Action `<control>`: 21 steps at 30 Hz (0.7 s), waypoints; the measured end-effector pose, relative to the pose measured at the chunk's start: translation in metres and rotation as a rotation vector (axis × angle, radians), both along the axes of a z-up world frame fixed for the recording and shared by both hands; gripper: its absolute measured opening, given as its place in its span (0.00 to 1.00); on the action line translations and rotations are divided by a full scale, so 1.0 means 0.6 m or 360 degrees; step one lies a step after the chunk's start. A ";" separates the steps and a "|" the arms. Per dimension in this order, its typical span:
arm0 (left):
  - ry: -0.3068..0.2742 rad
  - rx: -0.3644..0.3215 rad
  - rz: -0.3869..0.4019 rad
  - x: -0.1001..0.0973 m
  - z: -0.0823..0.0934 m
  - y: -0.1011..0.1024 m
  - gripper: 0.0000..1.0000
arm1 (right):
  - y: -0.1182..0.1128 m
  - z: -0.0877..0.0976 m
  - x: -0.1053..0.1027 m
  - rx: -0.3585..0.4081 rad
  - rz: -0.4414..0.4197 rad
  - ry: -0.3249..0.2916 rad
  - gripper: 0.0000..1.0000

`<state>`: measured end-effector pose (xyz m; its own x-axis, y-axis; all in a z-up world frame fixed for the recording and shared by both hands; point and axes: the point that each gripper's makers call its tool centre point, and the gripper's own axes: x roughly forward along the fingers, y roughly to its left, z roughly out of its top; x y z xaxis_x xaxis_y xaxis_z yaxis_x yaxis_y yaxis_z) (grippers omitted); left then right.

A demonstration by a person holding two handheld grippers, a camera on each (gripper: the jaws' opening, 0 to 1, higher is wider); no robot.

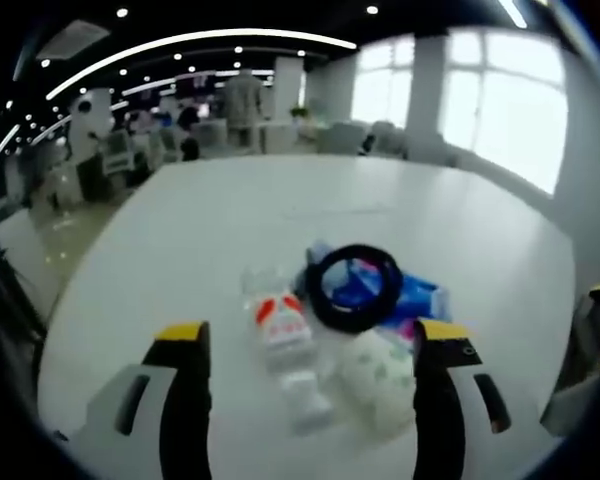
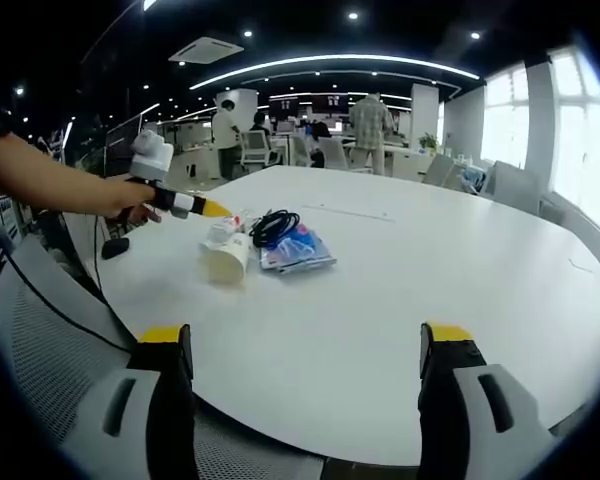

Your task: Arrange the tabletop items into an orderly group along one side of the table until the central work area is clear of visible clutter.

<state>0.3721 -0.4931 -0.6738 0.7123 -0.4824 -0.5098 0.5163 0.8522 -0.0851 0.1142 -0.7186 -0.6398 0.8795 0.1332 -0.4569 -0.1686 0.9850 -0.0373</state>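
A small group of items lies on the white table (image 1: 210, 220): a clear plastic bottle (image 1: 283, 335) with a red-and-white label on its side, a black coiled cable (image 1: 355, 287) on a blue packet (image 1: 420, 297), and a pale paper cup (image 1: 378, 380) tipped over. My left gripper (image 1: 313, 345) stands open just before them, the bottle and cup between its jaws' line. In the right gripper view the same group, bottle (image 2: 222, 231), cup (image 2: 228, 259), cable (image 2: 274, 225) and packet (image 2: 298, 250), sits far off, with the left gripper (image 2: 208, 208) beside it in a person's hand. My right gripper (image 2: 305, 345) is open over bare table.
The table (image 2: 400, 300) is wide and white. A mesh chair (image 2: 40, 350) stands at its near left edge in the right gripper view. Chairs (image 2: 510, 185) line the far side by the windows. People stand at desks in the background.
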 end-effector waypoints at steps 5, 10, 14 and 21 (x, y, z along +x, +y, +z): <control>0.0045 -0.0015 0.0037 0.014 -0.006 -0.002 0.76 | 0.001 0.000 0.000 0.0000 0.0008 0.0001 0.94; 0.0081 0.0002 0.0047 0.030 -0.015 -0.007 0.73 | 0.002 -0.003 0.000 0.0001 0.0013 0.0014 0.93; 0.0110 0.0023 0.0053 0.039 -0.025 -0.009 0.72 | 0.001 -0.004 0.000 0.0002 0.0009 0.0022 0.93; 0.0201 0.0036 0.0064 0.056 -0.049 -0.012 0.62 | -0.001 -0.007 -0.001 -0.0006 -0.0001 0.0040 0.92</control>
<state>0.4056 -0.5002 -0.7031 0.6603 -0.4421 -0.6071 0.4681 0.8744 -0.1276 0.1133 -0.7193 -0.6441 0.8678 0.1311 -0.4794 -0.1692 0.9849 -0.0368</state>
